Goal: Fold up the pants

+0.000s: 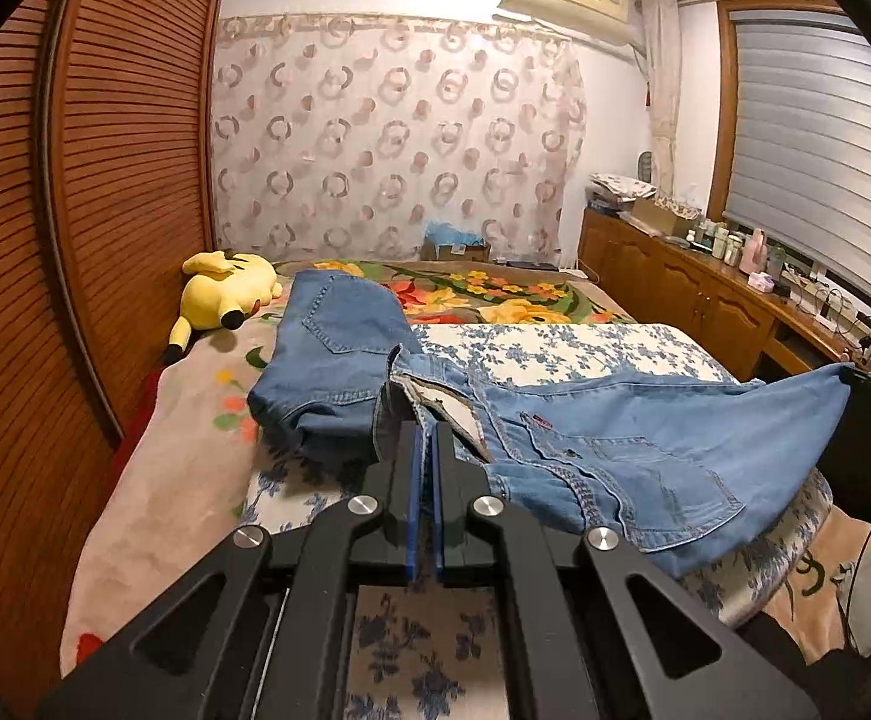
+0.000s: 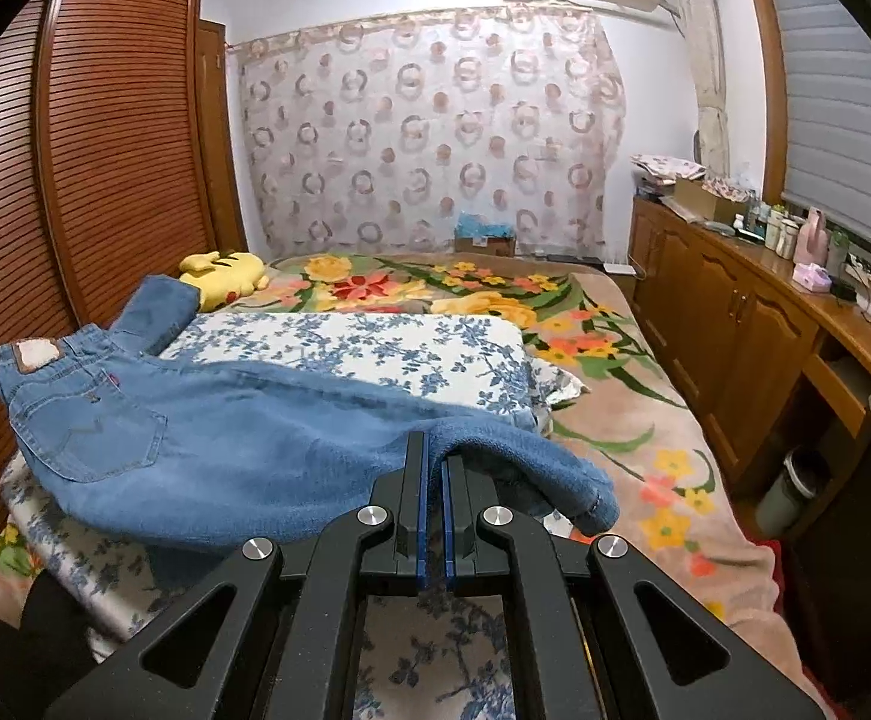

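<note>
Light blue jeans (image 1: 645, 438) lie across a blue-flowered white pad (image 1: 555, 348) on the bed. My left gripper (image 1: 428, 429) is shut on the jeans' waistband near the open fly and holds it slightly raised. One part of the jeans (image 1: 333, 348) is bunched to the left behind it. In the right wrist view the jeans (image 2: 225, 444) stretch from the back pocket at left to my right gripper (image 2: 432, 450), which is shut on a leg fold near the hem. The hem (image 2: 591, 498) droops off to the right.
A yellow Pikachu plush (image 1: 225, 294) lies at the bed's far left by the slatted wooden wardrobe (image 1: 105, 180). A flowered blanket (image 2: 615, 396) covers the bed. Wooden cabinets (image 2: 735, 324) with bottles run along the right wall under the window.
</note>
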The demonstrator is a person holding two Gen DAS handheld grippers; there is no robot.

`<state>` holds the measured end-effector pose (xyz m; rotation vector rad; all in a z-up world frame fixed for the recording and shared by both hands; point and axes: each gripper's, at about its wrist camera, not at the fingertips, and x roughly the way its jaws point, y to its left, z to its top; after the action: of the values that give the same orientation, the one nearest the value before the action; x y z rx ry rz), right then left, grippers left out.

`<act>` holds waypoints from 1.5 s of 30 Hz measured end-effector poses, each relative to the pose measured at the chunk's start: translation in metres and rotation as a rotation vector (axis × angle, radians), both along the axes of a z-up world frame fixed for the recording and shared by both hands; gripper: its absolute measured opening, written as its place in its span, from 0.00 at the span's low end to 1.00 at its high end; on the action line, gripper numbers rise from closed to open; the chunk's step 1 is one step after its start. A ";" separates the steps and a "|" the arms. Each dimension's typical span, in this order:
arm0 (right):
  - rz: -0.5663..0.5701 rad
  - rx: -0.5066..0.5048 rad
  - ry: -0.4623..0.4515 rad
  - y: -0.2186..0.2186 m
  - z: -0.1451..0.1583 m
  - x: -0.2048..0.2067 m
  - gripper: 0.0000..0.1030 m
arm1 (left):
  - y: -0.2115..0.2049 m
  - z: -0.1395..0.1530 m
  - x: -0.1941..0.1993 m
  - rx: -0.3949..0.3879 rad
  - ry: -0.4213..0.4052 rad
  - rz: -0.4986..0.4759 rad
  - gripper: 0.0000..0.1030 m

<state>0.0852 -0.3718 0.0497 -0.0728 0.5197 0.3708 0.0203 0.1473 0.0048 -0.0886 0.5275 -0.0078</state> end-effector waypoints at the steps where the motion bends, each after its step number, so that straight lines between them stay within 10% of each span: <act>1: 0.005 -0.003 0.002 0.002 -0.003 -0.003 0.03 | 0.001 -0.004 -0.002 0.001 0.008 0.002 0.04; 10: -0.033 -0.003 0.151 -0.002 -0.058 0.006 0.03 | 0.004 -0.053 0.001 -0.031 0.133 0.010 0.04; 23: -0.055 0.032 0.228 -0.005 -0.070 0.011 0.03 | -0.008 -0.042 0.000 0.013 0.111 -0.018 0.05; 30: -0.054 0.047 0.223 -0.008 -0.070 0.005 0.03 | -0.033 -0.050 0.020 -0.010 0.133 -0.089 0.76; 45: -0.106 0.047 0.221 -0.019 -0.074 -0.007 0.22 | -0.081 -0.095 0.052 -0.017 0.261 -0.182 0.79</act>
<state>0.0784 -0.3904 -0.0244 0.0417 0.7296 0.2890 0.0724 0.0668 -0.0899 -0.0582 0.7951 -0.1806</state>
